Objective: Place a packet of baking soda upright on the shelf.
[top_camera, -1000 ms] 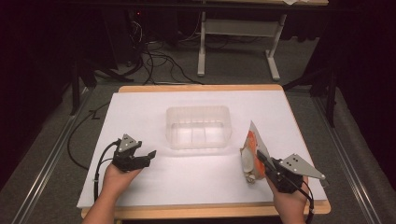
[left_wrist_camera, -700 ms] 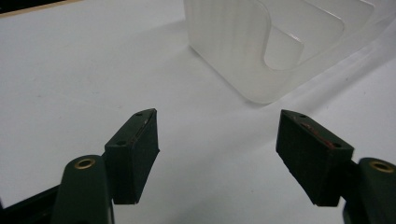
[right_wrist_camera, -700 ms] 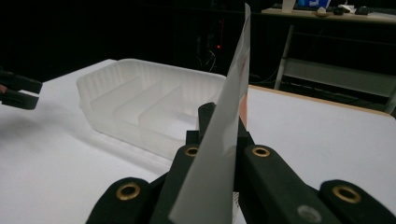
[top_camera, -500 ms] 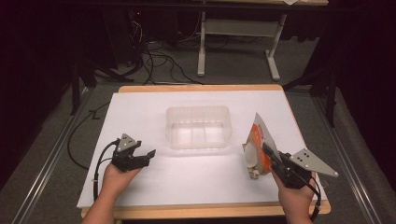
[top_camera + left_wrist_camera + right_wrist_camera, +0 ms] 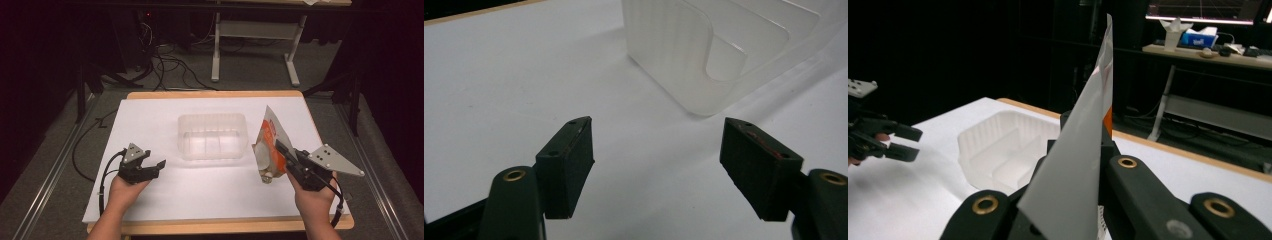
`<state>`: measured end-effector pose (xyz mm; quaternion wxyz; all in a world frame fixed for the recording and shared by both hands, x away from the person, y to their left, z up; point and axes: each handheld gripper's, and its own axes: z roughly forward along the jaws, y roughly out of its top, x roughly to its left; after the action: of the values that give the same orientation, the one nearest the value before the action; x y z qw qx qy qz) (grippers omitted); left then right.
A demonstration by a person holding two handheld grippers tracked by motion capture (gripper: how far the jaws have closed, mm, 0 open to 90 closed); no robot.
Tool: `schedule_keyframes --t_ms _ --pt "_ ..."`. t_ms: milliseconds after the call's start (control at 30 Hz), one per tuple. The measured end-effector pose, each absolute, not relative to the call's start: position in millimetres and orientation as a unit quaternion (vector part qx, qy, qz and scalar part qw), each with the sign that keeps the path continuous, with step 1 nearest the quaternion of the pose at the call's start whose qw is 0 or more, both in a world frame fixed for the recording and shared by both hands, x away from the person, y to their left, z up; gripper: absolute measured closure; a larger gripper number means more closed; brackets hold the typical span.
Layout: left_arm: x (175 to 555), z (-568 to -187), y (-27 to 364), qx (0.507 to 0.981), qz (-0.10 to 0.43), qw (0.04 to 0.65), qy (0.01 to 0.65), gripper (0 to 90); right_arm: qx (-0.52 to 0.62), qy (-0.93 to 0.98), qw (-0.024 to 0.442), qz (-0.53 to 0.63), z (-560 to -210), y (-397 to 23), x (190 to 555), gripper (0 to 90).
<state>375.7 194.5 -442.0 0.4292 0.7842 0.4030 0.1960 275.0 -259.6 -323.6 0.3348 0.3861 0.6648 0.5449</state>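
We see the orange-and-white pouch (image 5: 270, 147) lifted above the table's (image 5: 150, 117) right edge, pinched by the right gripper (image 5: 281, 151). Beside it mid-table sits the clear plastic tray (image 5: 212, 136). Near the front-left corner, the left gripper (image 5: 152, 167) rests with jaws wide, empty.

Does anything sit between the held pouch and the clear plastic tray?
Nothing visible does. The right tongs grip the pouch just right of the tray; bare white table lies between.

No legible text or label anywhere, not even on the orange-and-white pouch (image 5: 270, 147).
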Motion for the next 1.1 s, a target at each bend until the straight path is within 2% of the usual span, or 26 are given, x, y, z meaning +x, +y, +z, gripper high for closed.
schedule_keyframes --t_ms 433,1100 --pt "376 -441 196 0.78 0.198 0.435 0.403 30.0 0.361 0.676 0.324 0.555 -301 -221 298 90.0" --pt "376 -440 197 0.777 0.193 0.444 0.402 30.0 0.357 0.691 0.295 0.555 -307 -154 357 90.0"
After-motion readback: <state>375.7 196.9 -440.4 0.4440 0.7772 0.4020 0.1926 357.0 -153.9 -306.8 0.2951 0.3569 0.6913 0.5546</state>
